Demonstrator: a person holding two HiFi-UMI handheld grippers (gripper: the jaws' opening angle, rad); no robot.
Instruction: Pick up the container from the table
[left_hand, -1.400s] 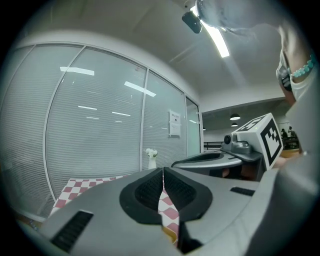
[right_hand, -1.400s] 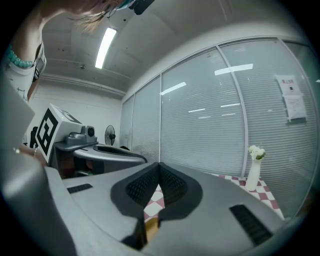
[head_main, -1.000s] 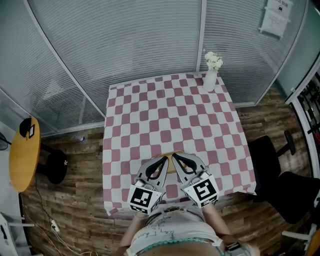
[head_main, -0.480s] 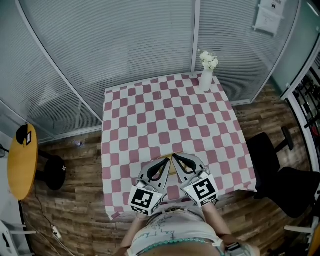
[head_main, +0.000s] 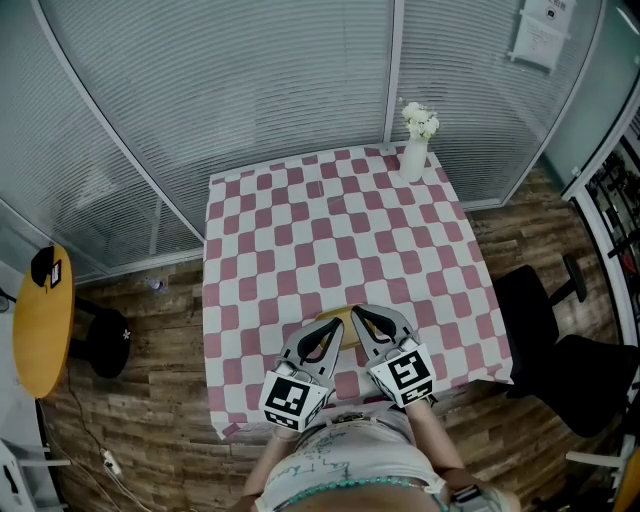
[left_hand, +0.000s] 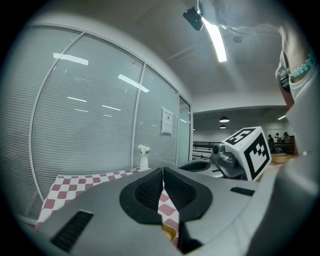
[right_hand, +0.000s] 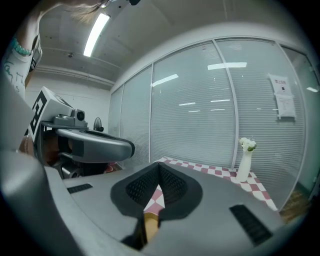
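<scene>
- Left gripper (head_main: 331, 324) and right gripper (head_main: 356, 313): each has its jaws pressed together at the tips, gripping nothing. Both hover over the table (head_main: 300, 230) at its near edge.
- Container (head_main: 343, 331): tan, at the table's near edge, mostly hidden beneath both tips.
- Judgement: spread the jaws first, straddle the rim from opposite sides, squeeze evenly, lift level off the table.
</scene>
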